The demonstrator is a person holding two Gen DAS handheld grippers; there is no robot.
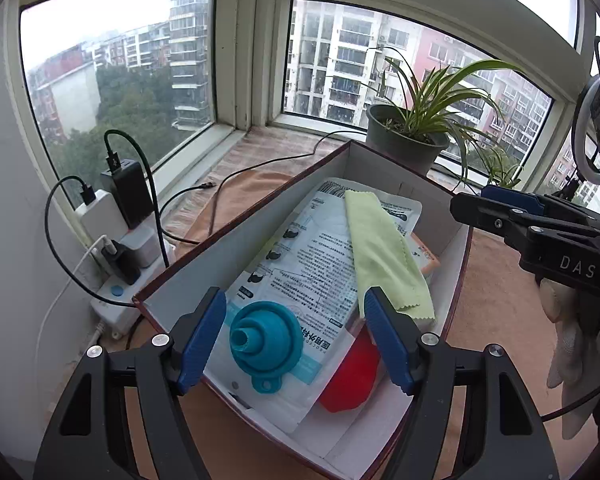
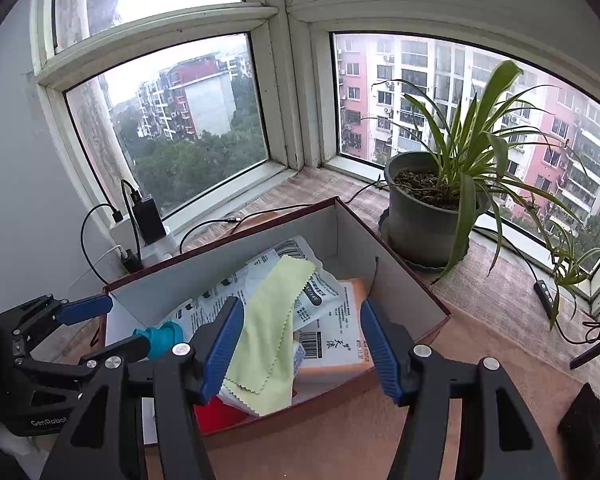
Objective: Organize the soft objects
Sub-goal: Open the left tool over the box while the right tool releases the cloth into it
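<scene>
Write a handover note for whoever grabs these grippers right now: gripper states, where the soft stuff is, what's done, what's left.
Left gripper: open, empty, over the near end of the box, around the teal funnel but not gripping it.
Right gripper: open, empty, above the box's near side.
In the box: funnel on the mask pack, green cloth draped on top, a red item and an orange packet partly underneath.
Done: every soft item in view is in the box.
Left: probably just withdrawing; check outside the views for stray items.
</scene>
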